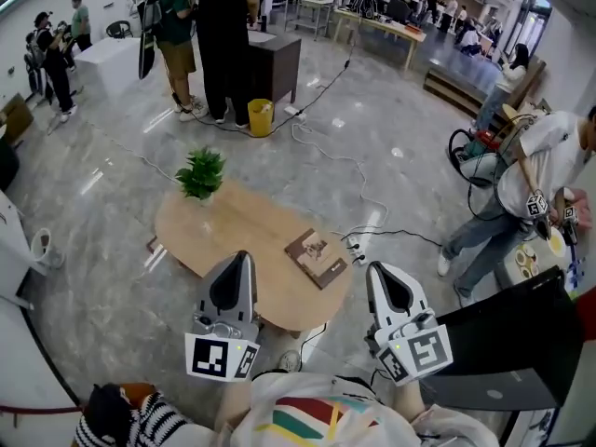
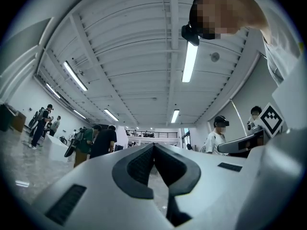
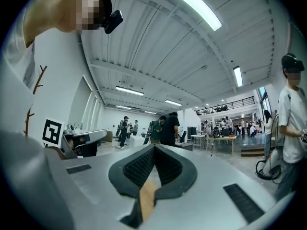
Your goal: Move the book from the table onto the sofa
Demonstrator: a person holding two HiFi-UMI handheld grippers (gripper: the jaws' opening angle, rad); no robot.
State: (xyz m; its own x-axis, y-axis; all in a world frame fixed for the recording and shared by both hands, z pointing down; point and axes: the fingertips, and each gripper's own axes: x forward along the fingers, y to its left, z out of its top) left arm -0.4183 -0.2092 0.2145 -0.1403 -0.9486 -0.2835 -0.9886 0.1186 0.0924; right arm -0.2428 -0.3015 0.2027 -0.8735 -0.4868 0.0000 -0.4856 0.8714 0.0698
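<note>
could bump the table (image 1: 233,226) and slide the book (image 1: 317,257), lying flat near its right edge, onto the floor (image 1: 372,128) by coming in with left gripper (image 1: 242,255) and right gripper (image 1: 373,269) both clamped shut and empty, or snag the cable (image 1: 391,234) nearby.

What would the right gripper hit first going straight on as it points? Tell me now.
Nothing close: the right gripper points about level, higher than the table and book. Its line looks free until the person in black standing far across the floor, though depth is hard to judge.
</note>
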